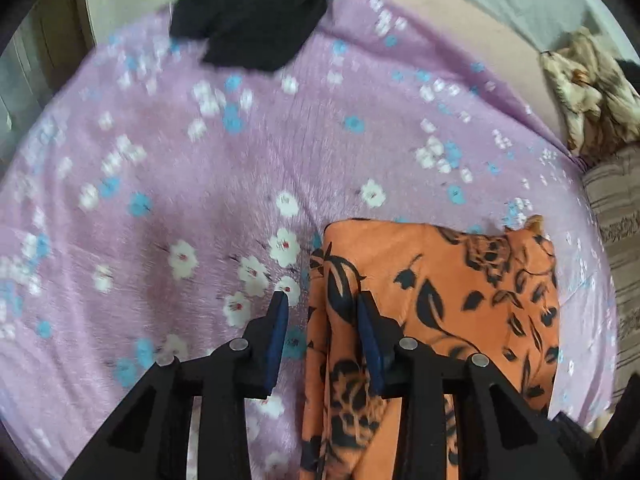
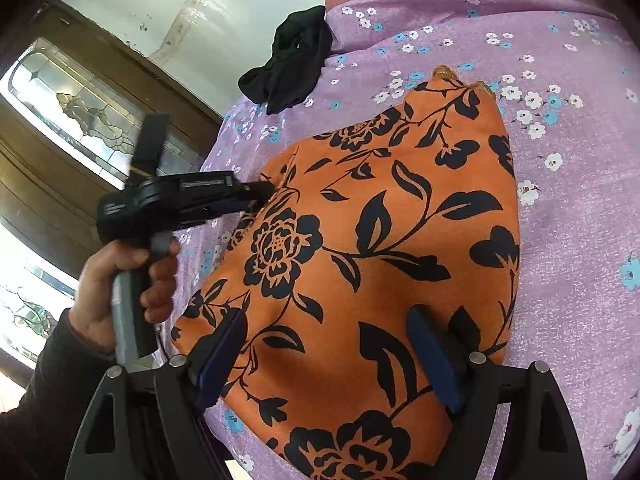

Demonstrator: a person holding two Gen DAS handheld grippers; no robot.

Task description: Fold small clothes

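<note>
1. lilac floral bedspread (image 1: 224,152) covers the bed; black garment (image 1: 256,24) lies crumpled at its far edge
2. orange floral cloth (image 2: 380,240) lies folded on it
3. left gripper (image 1: 322,300) open, straddling the cloth's edge; right gripper (image 2: 326,316) spread wide above the cloth

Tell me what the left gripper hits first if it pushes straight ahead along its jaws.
Probably the orange floral garment: the left gripper has its open jaws straddling the garment's left edge, over the purple bedspread. Depth is unclear.

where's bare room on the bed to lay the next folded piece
Free: the wide stretch of purple sheet between the black garment and the orange cloth, and the strip right of the orange cloth. Crowded: the orange cloth's left edge, where the left gripper sits open, and its near end under the open right gripper.
</note>
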